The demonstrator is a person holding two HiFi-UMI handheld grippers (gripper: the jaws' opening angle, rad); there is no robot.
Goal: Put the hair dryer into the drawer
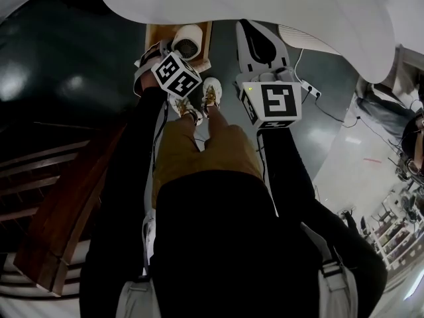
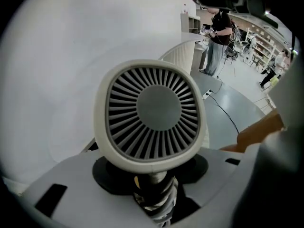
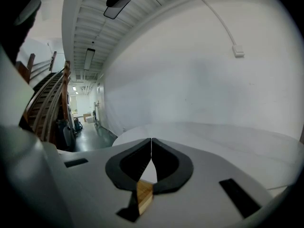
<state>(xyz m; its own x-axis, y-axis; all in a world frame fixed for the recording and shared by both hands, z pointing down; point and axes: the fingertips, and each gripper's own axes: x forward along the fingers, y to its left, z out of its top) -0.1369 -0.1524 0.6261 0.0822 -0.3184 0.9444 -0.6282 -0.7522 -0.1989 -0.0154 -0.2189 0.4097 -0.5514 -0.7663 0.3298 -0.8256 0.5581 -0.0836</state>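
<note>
My left gripper [image 1: 173,50] is shut on the white hair dryer [image 1: 188,41] and points steeply down, holding it just over the open wooden drawer [image 1: 204,44]. In the left gripper view the dryer's round slatted grille [image 2: 152,110] fills the middle. Its handle, wrapped in cord [image 2: 154,201], sits between the dark pads [image 2: 102,171] of the left gripper [image 2: 152,170]. My right gripper [image 1: 250,33] hangs to the right of the drawer, apart from it. Its jaw tips meet with nothing between them, seen in the right gripper view [image 3: 151,140] against a white wall.
A big white curved surface [image 1: 278,5] overhangs the drawer. A wooden staircase [image 1: 59,204] runs along the left. A cable with a power strip [image 1: 309,89] lies on the grey floor at the right, and other people [image 1: 391,105] stand beyond it. The person's shoes [image 1: 199,101] are near the drawer.
</note>
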